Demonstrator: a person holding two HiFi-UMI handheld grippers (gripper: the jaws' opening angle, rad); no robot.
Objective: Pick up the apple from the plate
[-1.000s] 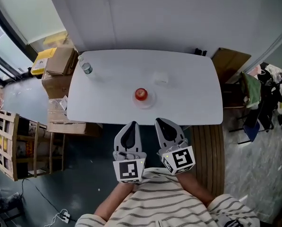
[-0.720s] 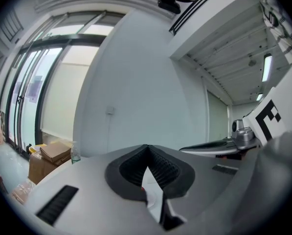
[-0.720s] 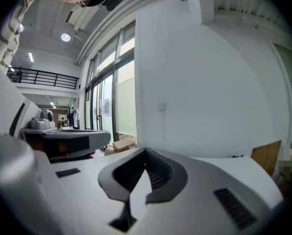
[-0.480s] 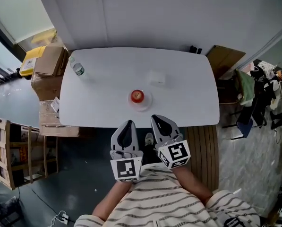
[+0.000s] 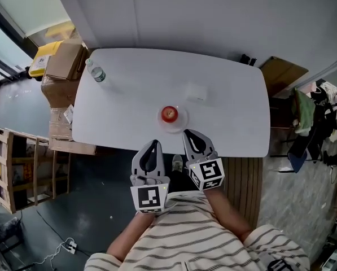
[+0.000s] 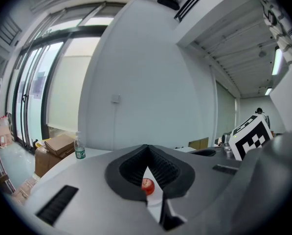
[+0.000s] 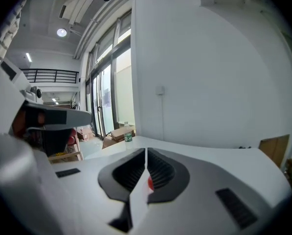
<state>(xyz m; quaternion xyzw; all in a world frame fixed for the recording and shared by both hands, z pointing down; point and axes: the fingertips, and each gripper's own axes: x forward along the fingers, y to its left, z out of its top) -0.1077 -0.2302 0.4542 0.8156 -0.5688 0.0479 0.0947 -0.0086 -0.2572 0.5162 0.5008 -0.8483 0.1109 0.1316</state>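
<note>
Two claws here, both pinched shut on nothing: left gripper and right gripper hang side by side at the near edge of the white table. One apple sits on one plate just past them. Farther off there's one water bottle and one small white box, with cardboard boxes stacked off the table's left end.

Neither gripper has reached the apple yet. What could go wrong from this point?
1. The right gripper and left gripper are both shut; arriving without opening could knock the apple instead of gripping it.
2. The plate sits close to the near edge of the table, so dragging it back during the lift might tip it off.
</note>
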